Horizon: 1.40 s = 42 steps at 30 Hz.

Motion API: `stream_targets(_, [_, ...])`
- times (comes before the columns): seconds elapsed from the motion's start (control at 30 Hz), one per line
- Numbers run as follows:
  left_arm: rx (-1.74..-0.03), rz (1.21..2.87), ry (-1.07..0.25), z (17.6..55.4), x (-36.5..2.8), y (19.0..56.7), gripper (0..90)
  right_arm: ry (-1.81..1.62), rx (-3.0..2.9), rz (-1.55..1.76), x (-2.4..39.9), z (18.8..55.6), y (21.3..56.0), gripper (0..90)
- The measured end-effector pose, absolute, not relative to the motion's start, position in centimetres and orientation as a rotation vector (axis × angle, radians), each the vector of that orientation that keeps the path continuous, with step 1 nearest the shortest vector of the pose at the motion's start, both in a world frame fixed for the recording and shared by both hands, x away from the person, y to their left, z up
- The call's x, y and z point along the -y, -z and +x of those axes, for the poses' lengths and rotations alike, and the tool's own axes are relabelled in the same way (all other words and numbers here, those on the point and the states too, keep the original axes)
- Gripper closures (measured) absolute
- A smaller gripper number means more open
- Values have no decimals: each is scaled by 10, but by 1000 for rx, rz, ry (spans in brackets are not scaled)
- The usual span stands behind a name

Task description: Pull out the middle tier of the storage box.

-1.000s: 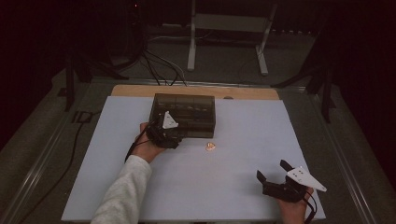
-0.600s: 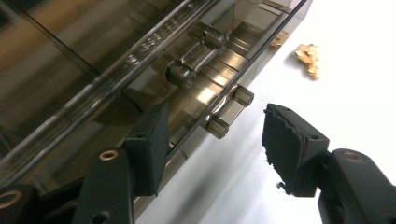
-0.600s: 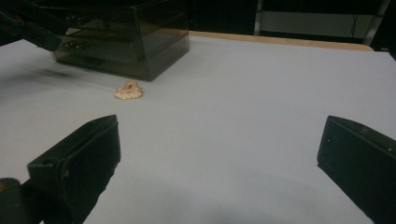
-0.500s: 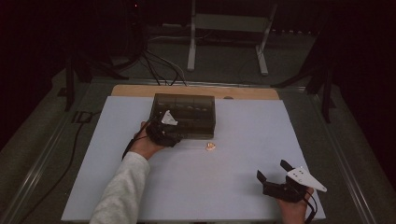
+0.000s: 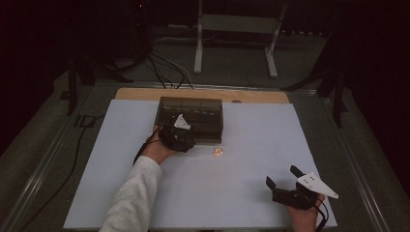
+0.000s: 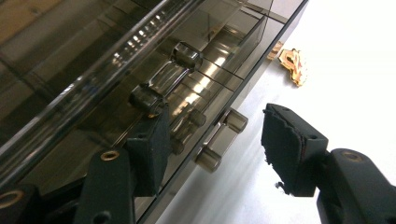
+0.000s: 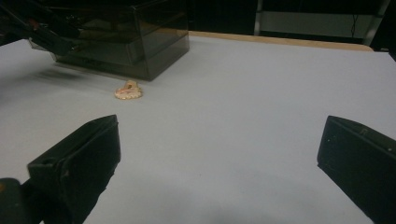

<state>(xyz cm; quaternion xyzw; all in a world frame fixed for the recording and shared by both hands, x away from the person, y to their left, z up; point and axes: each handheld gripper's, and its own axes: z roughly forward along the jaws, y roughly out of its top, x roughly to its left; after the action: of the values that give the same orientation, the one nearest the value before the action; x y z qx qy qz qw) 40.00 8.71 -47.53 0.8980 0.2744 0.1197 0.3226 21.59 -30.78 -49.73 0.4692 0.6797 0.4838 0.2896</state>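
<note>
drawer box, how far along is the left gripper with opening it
Done: the left gripper is at the front of the smoked drawer box. In hand: its jaws, which have just been opening a little, stand around the lower drawer handle, not visibly pressing it. Left: both drawers look shut, the small orange piece lies on the white mat, and the right gripper waits open.

No readable text, label, brand, number or sign appears anywhere: neither on the smoky drawer box (image 5: pixel 191 119) nor on anything beside it.
</note>
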Motion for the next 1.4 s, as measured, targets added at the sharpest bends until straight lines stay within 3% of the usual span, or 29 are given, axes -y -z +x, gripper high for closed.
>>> stream_targets(0.13, [-728, 2368, -332, 402, -85, 479, 441, -1292, -1814, 1252, 308, 216, 497, 1])
stream_targets(0.3, [-732, 2375, -342, 402, -85, 479, 518, -1292, -1812, 1254, 308, 216, 497, 1])
stream_targets(1.4, [-723, 2393, -320, 391, -84, 475, 558, -1294, -1812, 1255, 309, 216, 497, 0])
